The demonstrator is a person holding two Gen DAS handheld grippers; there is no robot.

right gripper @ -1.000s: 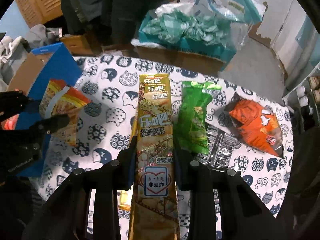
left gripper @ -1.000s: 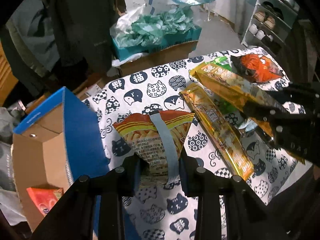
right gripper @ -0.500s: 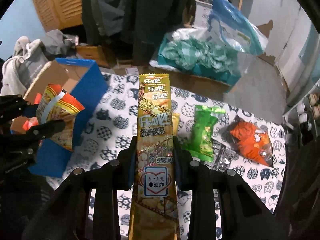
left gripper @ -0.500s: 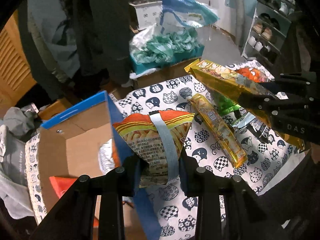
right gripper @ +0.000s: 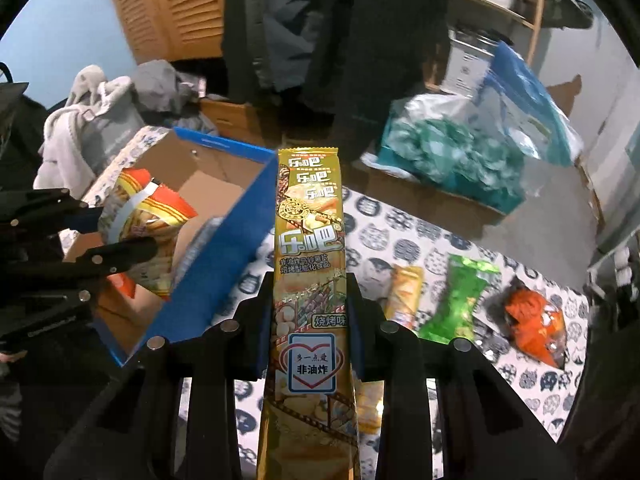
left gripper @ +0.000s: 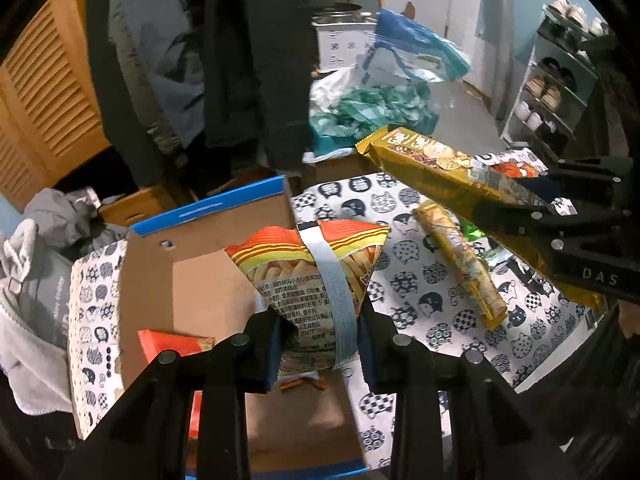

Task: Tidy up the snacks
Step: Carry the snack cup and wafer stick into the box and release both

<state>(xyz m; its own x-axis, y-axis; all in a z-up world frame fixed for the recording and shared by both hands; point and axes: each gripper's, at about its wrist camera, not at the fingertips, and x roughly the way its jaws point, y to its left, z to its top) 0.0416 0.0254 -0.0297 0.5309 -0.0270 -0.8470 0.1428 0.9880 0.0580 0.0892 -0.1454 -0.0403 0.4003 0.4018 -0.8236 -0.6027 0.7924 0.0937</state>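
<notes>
Six snack packs (right gripper: 308,248), one box (right gripper: 224,236).

The room is dim and crowded. An orange louvred door (right gripper: 176,4) stands against a pale blue wall (right gripper: 60,20). Dark coats (left gripper: 248,60) hang in the middle. On the right is a shoe rack (left gripper: 556,80) beside a grey floor (left gripper: 464,112). A wooden shelf (right gripper: 500,12) holds metal pots.

We look steeply down from both wrist cams, close; both share the blue box (left gripper: 208,216) (right gripper: 224,216) and cat-print cloth (left gripper: 420,292) (right gripper: 400,248).
</notes>
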